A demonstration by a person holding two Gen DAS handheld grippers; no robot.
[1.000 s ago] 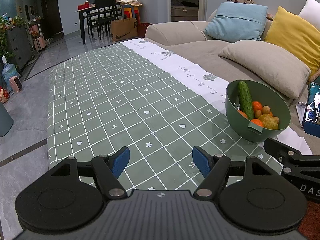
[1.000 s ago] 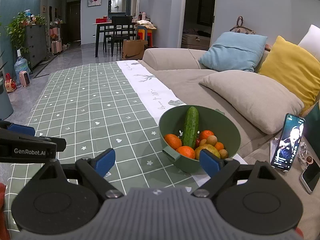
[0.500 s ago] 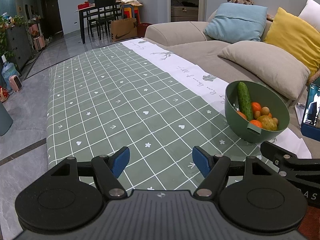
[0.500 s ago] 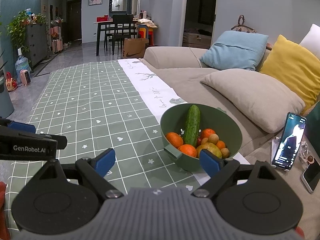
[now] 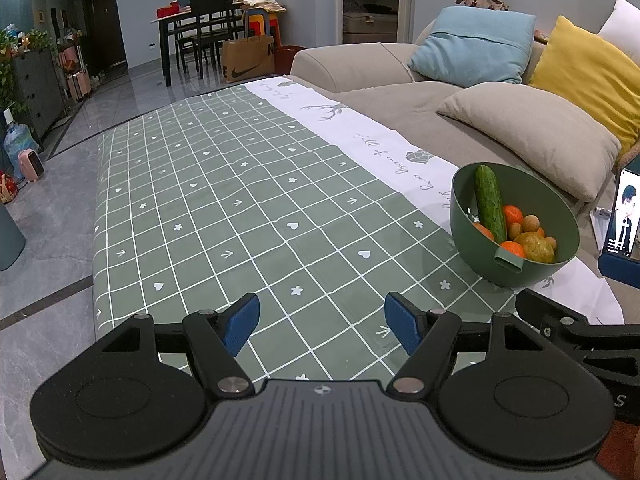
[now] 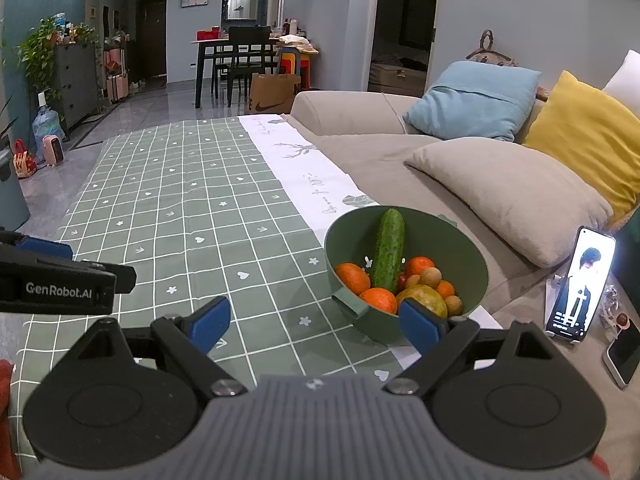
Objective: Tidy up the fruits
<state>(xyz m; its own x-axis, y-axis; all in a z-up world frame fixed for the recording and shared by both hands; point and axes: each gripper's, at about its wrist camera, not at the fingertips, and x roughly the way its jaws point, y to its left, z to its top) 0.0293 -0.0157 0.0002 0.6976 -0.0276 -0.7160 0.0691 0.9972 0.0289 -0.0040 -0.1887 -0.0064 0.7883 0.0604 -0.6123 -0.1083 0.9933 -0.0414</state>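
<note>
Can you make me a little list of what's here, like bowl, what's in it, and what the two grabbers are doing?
bowl: green bowl, on the checked tablecloth
in bowl: cucumber leaning upright, oranges, small brown round fruits, one yellow-green fruit
left gripper: open, empty, over the cloth
right gripper: open, empty, just short of the bowl
nearby: phone standing up, screen lit; beige pillow
</note>
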